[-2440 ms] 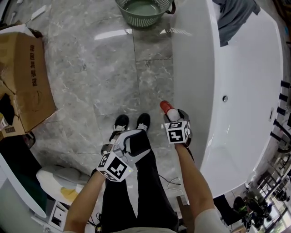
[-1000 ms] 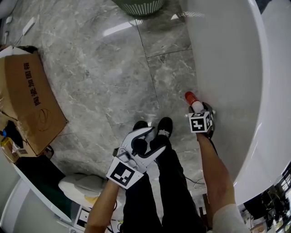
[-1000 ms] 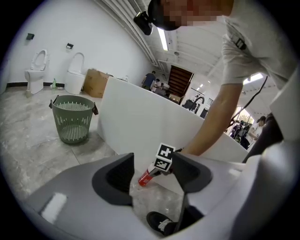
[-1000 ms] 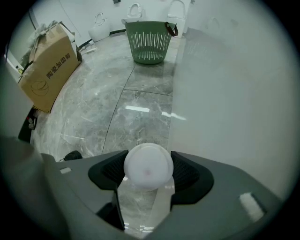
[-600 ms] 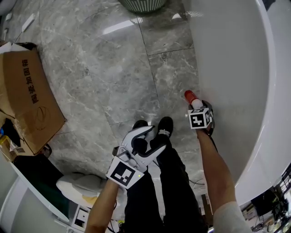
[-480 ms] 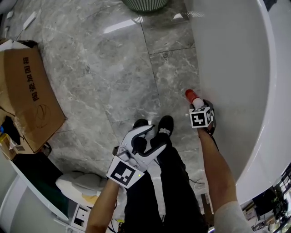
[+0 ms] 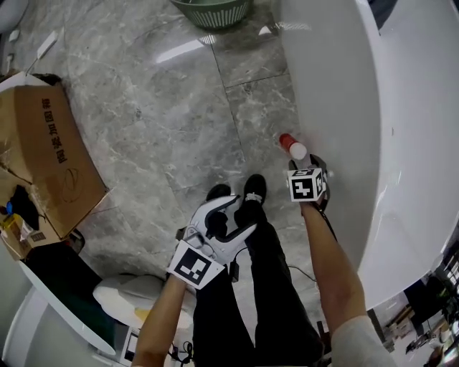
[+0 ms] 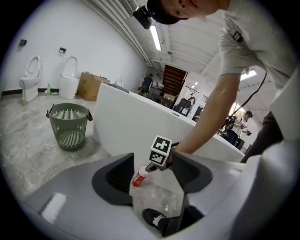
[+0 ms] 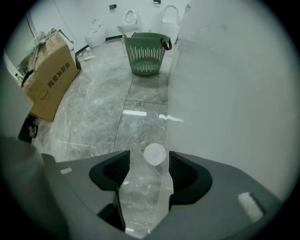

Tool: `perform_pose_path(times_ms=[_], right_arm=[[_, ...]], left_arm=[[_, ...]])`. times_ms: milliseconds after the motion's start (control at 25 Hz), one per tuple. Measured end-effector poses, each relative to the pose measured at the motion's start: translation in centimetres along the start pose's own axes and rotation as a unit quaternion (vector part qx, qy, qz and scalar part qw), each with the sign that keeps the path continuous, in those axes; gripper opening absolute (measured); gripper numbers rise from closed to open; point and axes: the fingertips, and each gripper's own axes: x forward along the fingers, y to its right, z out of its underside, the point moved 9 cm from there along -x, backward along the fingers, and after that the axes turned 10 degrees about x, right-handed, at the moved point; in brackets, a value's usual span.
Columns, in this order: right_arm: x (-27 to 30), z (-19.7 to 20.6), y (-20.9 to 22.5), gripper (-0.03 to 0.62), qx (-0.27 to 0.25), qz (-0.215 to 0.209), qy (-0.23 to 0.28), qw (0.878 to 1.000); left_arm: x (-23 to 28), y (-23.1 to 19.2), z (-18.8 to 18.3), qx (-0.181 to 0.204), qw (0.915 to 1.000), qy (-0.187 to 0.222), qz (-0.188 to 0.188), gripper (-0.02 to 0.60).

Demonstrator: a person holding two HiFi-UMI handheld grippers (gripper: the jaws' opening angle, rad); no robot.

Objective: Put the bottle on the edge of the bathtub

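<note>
A clear bottle (image 7: pixel 291 146) with a red band and a white end sticks out past my right gripper (image 7: pixel 302 163), close beside the white bathtub's outer wall (image 7: pixel 337 107). In the right gripper view the bottle (image 9: pixel 154 154) lies between the pads of the right gripper (image 9: pixel 149 168), which points down at the floor. Its jaws have just been closing with the bottle between them, and the bottle hangs off the floor. From the left gripper view the bottle (image 8: pixel 138 176) shows below the marker cube. My left gripper (image 7: pixel 240 213) is open and empty above the person's legs.
A green slatted basket (image 7: pixel 211 11) stands on the marble floor by the tub's far end. A cardboard box (image 7: pixel 46 158) leans at the left. The person's black shoes (image 7: pixel 244 190) are just left of the bottle. Toilets (image 8: pixel 29 79) line the far wall.
The right gripper has risen with the bottle in it, shifting up and left in the head view. The left gripper has lifted a little, still open.
</note>
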Motion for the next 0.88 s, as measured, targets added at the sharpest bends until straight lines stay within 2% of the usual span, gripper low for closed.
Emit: perform_pose_path(times_ms=[240,400,520,680,880], right_arm=[[-8.3,3.0,-1.4,0.264,0.076,-0.019,0.027,0.997],[-14.5,5.1,-2.5,0.255,0.143,-0.024,0.059,0.988],[-19.1,7.6,-2.2,0.255,0.197,-0.022,0.082,0.977],[-26.2,9.3,-1.7,0.255,0.250,-0.010,0.135,0.959],[-35.0,11.2,-2.0,0.255,0.306,-0.022,0.205,0.930]], left_arm=[[-0.8,2.1,-4.3,0.016,0.9992,-0.008,0.037,0.307],[-2.0,2.4,-7.1,0.053,0.9937,-0.013,0.098,0.307],[-2.7,3.0,-8.8,0.084,0.9879,-0.027,0.128,0.307],[-4.0,3.7,-11.4,0.123,0.9793,-0.023,0.159,0.307],[-6.6,5.7,-15.1,0.139,0.9751,-0.026,0.171,0.305]])
